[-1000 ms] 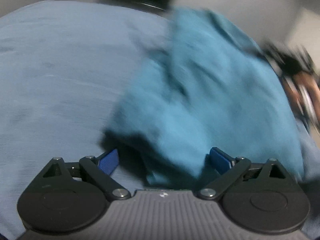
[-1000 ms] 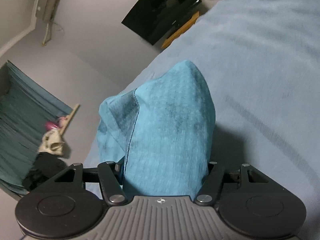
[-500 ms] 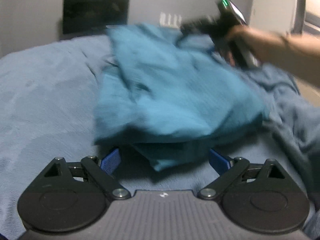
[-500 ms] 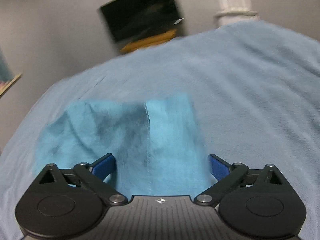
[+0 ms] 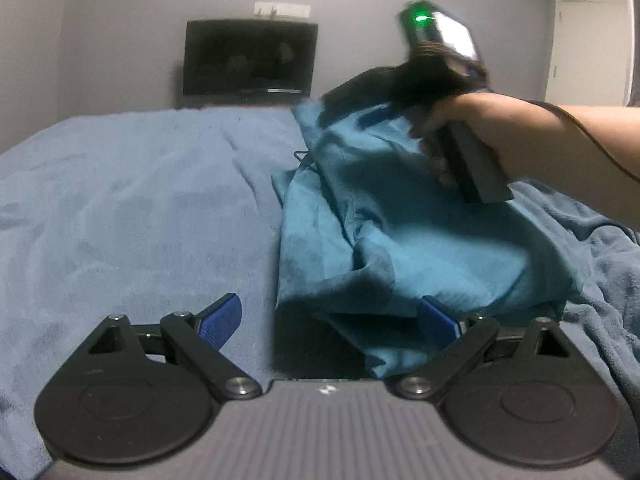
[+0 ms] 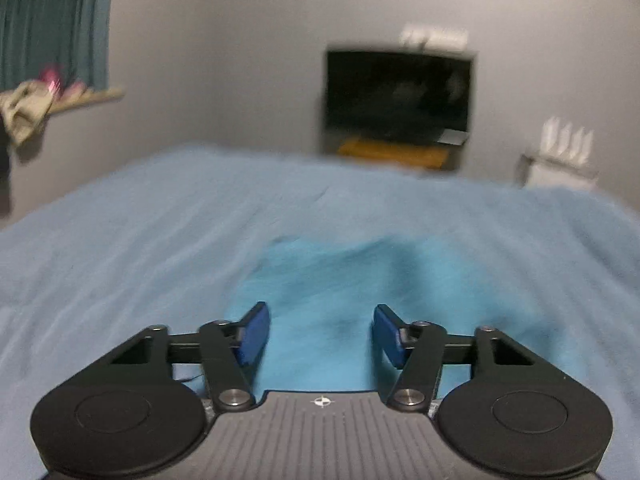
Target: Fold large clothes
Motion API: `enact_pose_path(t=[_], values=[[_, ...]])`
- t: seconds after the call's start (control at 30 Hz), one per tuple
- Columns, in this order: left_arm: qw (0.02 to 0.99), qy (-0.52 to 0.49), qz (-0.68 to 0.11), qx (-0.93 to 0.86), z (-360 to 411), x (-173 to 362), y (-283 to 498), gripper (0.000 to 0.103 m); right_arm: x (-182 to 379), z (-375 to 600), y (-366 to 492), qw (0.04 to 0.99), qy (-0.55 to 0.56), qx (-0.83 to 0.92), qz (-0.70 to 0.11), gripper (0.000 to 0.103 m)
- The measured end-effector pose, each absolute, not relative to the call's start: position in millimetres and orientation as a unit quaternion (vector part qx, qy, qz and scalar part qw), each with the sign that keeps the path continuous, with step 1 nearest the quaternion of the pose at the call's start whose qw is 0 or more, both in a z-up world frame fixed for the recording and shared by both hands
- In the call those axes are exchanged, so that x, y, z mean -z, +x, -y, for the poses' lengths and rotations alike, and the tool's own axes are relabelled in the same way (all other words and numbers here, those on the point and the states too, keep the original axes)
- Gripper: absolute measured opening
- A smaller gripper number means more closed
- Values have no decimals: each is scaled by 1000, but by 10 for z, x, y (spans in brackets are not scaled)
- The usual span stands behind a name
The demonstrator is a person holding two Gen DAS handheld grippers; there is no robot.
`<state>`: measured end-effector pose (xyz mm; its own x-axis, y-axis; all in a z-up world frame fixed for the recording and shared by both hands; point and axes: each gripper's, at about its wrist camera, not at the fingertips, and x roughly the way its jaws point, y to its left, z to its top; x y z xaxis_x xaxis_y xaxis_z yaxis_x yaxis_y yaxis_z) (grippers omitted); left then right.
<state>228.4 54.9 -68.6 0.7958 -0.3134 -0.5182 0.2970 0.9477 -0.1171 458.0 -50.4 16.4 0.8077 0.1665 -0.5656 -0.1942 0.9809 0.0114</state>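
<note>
A teal garment lies crumpled on the blue bed cover. My left gripper is open, and the near edge of the garment lies between its blue pads. In the left wrist view the other hand holds the right gripper over the far edge of the garment. In the right wrist view my right gripper is open just above the teal cloth, which lies flat below it. Neither gripper clamps the cloth.
A dark TV stands against the grey wall beyond the bed. A rumpled blue blanket lies to the right of the garment. A curtain and a shelf are at the left wall, and a white door at the right.
My right gripper has let go of the garment, opened, and the cloth has dropped onto the bed. My left gripper has tilted up from facing the bed to facing the room.
</note>
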Motion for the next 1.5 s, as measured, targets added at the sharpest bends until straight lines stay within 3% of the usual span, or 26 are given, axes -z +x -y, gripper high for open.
enact_pose_path(t=[0.2, 0.3, 0.63, 0.8, 0.9, 0.97, 1.07, 1.2, 1.33, 1.4, 1.5], values=[[942, -32, -291, 164, -631, 753, 2326, 96, 0, 288, 4831, 917, -23, -156, -367, 59], [943, -46, -288, 161, -697, 699, 2293, 96, -169, 371, 4624, 915, -14, -193, -353, 59], [954, -111, -269, 74, -1116, 609, 2286, 96, -406, 647, 2364, 932, -91, -241, -254, 60], [945, -147, -289, 42, -1305, 656, 2368, 96, -245, 369, 1634, 907, -200, -277, -247, 57], [943, -149, -295, 38, -1325, 676, 2350, 96, -71, 208, 1507, 899, -261, -255, -241, 49], [944, -139, -296, 39, -1294, 684, 2349, 96, 32, 167, 1498, 889, -292, -251, -247, 16], [947, -127, -293, 43, -1266, 665, 2349, 96, 13, 269, 1465, 883, -283, -272, -258, 4], [948, -127, -288, 53, -1267, 642, 2308, 95, -287, 611, 1392, 882, -206, -315, -283, 2], [945, -122, -297, 61, -1232, 674, 2349, 96, -62, 741, 1409, 868, -192, -319, -328, 1], [945, -111, -300, 63, -1195, 689, 2354, 96, 112, 699, 1402, 865, -188, -310, -346, 3], [949, -92, -296, 63, -1158, 691, 2329, 96, 63, 815, 1271, 882, -129, -313, -328, 18]])
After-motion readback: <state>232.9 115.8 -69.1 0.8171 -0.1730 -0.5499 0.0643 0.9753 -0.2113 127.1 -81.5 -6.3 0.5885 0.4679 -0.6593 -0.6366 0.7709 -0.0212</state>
